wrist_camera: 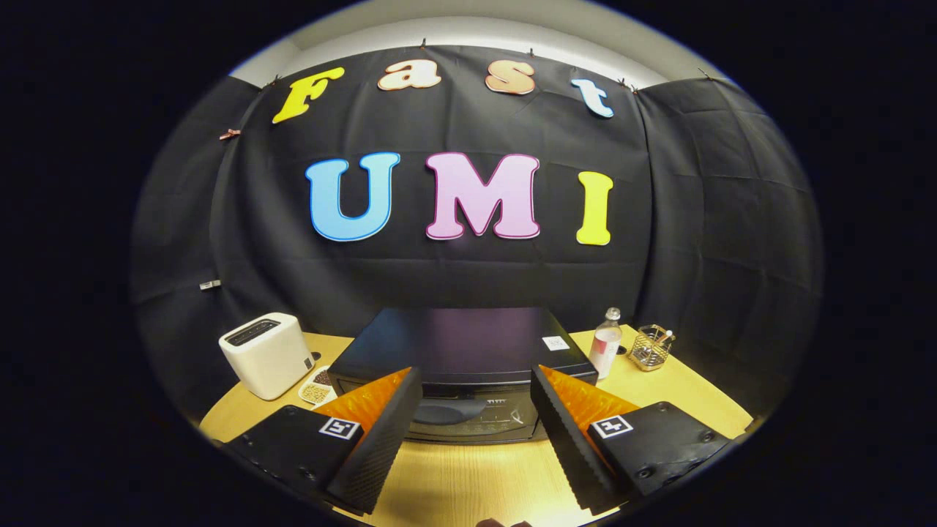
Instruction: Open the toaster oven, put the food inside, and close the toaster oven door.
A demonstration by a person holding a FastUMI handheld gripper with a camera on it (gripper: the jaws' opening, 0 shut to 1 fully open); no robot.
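Straight ahead of the hand-held gripper [476, 432], whose fingers stand wide apart and hold nothing, sits the black box-shaped toaster oven [461, 351] on the pale wooden tabletop [468, 476], door closed. Its dark bar handle [448, 411] lies between the fingers. Opening appears the step in hand; next, grip and pull that handle.

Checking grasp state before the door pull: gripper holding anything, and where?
Nothing held. The gripper is open, its fingers apart above the table, with the toaster oven door handle just ahead.
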